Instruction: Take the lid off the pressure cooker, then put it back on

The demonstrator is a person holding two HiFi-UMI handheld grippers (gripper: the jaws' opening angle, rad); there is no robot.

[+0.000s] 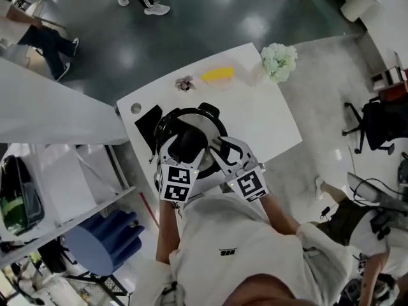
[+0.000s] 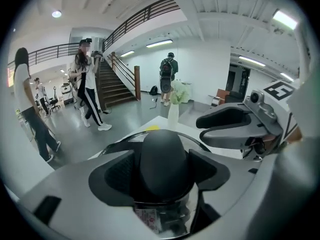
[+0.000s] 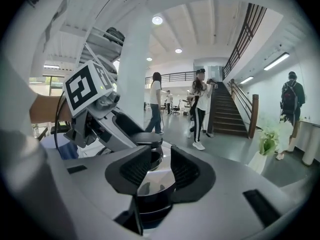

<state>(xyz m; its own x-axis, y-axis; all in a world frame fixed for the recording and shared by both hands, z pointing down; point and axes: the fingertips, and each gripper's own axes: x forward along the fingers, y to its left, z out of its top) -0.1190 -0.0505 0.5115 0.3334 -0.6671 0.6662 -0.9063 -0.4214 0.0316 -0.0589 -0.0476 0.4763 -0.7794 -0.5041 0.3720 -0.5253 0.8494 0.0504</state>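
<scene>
Nothing reads from where I stand; the red-printed label (image 2: pixel 148 219) at the frame's bottom centre is too blurred.

The pressure cooker (image 1: pixel 191 121) stands upright on the white tabletop (image 1: pixel 268 120), close to its near edge. Its lid (image 3: pixel 156 183) sits on the pot, a shiny metal dome with a dark rim. A rounded black knob (image 2: pixel 162 164) rises from its middle. A black side handle (image 1: pixel 209 109) juts from the far rim.
</scene>
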